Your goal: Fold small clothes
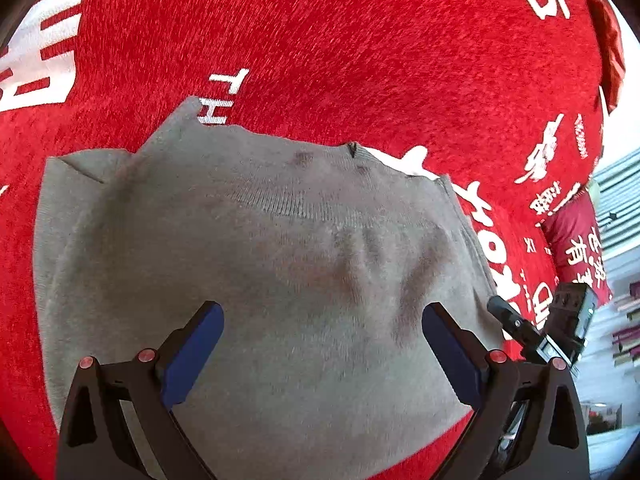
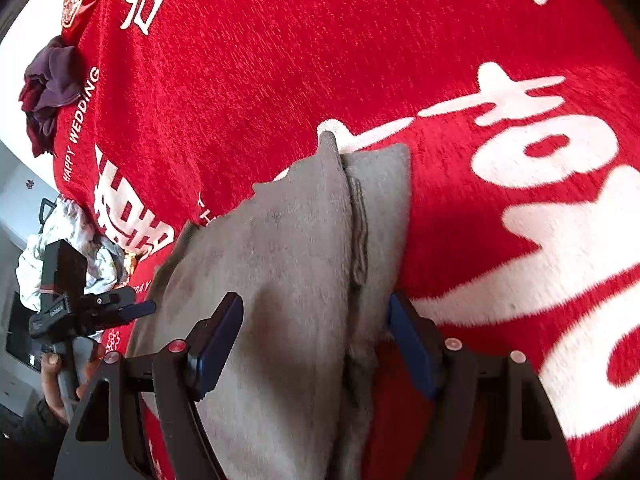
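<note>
A: Left wrist view, status?
B: left gripper [image 1: 322, 344] has its jaws spread wide, nothing pinched. Blue pads [image 1: 192, 356] sit over the grey garment [image 1: 248, 264], whether they touch the cloth I can't tell.
A: Where's the garment?
B: Flat on the red blanket [image 1: 340, 60] with white lettering. Fills the centre and lower half of the view. Knit band runs across it around 12 o'clock from the gripper, small creases at about 1 o'clock.
A: Right side?
B: right gripper [image 2: 316, 340] jaws apart too, no grip. Left pad [image 2: 216, 344] is over the grey cloth; the right pad sits at the garment's edge, where grey meets red.
A: Fold state?
B: In the right wrist view the grey garment [image 2: 288, 264] shows a seam or folded edge running from 12 to 6 o'clock between the pads. Top corner points to 12.
A: Anything else around?
B: Left gripper appears at 9 o'clock in the right view, held by a hand [image 2: 56, 384]. Dark purple clothes [image 2: 50, 92] are heaped at 10 o'clock at the blanket edge, a pale patterned cloth [image 2: 76, 248] at 9. Right gripper shows at 3 o'clock in the left view.
</note>
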